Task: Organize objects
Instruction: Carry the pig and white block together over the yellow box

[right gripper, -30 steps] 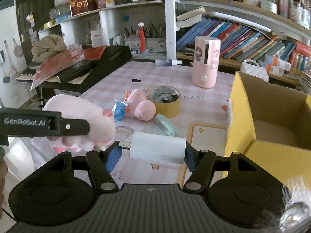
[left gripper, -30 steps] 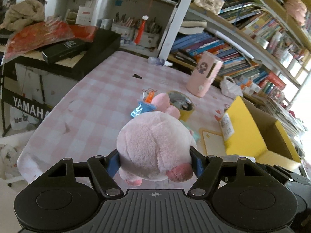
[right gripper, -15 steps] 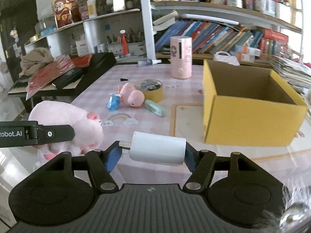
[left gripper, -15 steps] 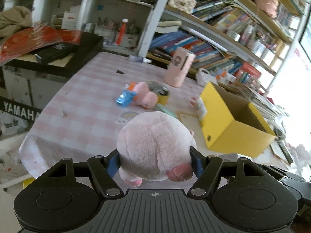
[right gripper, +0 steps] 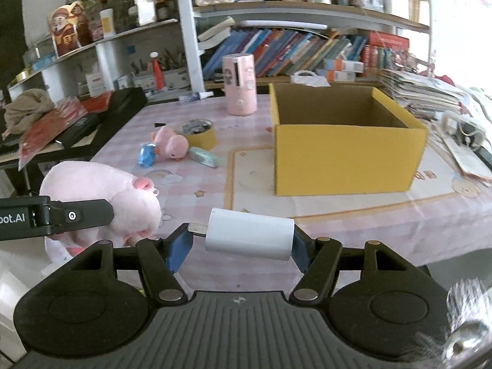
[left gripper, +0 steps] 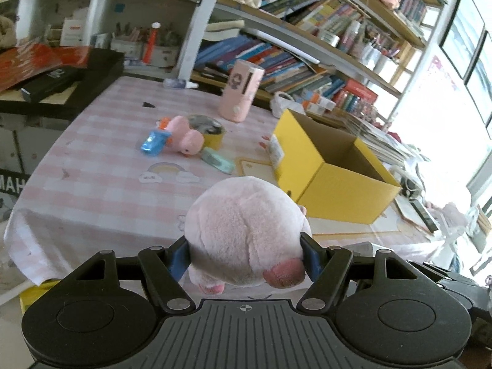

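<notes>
My left gripper (left gripper: 244,250) is shut on a big pale pink plush toy (left gripper: 246,246), held in the air at the table's near edge; the same plush toy (right gripper: 101,196) shows at the left of the right wrist view, under a black finger (right gripper: 80,215). My right gripper (right gripper: 241,243) is shut on a white plug-shaped charger (right gripper: 249,238), its metal prongs against the left pad. An open yellow cardboard box (right gripper: 347,150) stands on the table ahead and to the right, and looks empty inside. The box (left gripper: 332,169) lies right of the plush in the left wrist view.
On the pink checked tablecloth (right gripper: 261,215) lie a small pink plush (right gripper: 170,144), a blue toy (right gripper: 147,153), a yellow tape roll (right gripper: 198,133), a mint eraser-like piece (right gripper: 204,156) and a tall pink cylinder (right gripper: 240,84). Bookshelves stand behind; a black keyboard case (right gripper: 92,117) sits left.
Both grippers have drawn back toward the table's near edge and swung right with their loads. The yellow box now shows whole in both views. Neither grip has altered.
</notes>
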### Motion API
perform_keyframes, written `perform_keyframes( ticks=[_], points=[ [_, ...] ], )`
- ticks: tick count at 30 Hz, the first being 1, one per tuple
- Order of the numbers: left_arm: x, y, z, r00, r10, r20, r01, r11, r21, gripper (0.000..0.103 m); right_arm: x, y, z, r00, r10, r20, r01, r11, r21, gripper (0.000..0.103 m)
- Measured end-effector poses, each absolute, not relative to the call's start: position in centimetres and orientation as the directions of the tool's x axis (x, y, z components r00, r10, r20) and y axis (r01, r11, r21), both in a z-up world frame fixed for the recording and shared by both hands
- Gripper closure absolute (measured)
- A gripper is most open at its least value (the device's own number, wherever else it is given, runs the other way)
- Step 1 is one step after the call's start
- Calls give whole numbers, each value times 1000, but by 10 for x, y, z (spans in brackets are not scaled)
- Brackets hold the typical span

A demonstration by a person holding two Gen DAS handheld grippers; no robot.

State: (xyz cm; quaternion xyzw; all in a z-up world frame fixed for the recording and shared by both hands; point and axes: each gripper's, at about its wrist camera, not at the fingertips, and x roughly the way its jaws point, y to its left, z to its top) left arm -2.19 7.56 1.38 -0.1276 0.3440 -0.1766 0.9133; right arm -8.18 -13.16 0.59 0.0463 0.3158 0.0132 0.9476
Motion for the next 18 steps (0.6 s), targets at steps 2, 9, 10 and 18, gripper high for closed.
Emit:
perform_keyframes(
  ticks=[2, 9, 10, 18],
  points=[
    [-22, 71, 14, 697, -422, -580, 249, 900, -356, 32, -85, -136, 6, 799, 40, -601, 21, 995, 94, 39],
    [-20, 45, 15, 668, -467, -580, 311, 883, -352, 32, -97, -157, 2, 790, -6, -613, 80, 992, 94, 39],
    [-20, 41, 16, 664, -473, -580, 323, 880, -348, 32, -99, -161, 2, 791, -15, -612, 95, 991, 99, 39],
    [-23, 17, 17, 633, -507, -585, 383, 862, -333, 32, -112, -189, -1, 781, -69, -621, 188, 974, 129, 39]
  ],
)
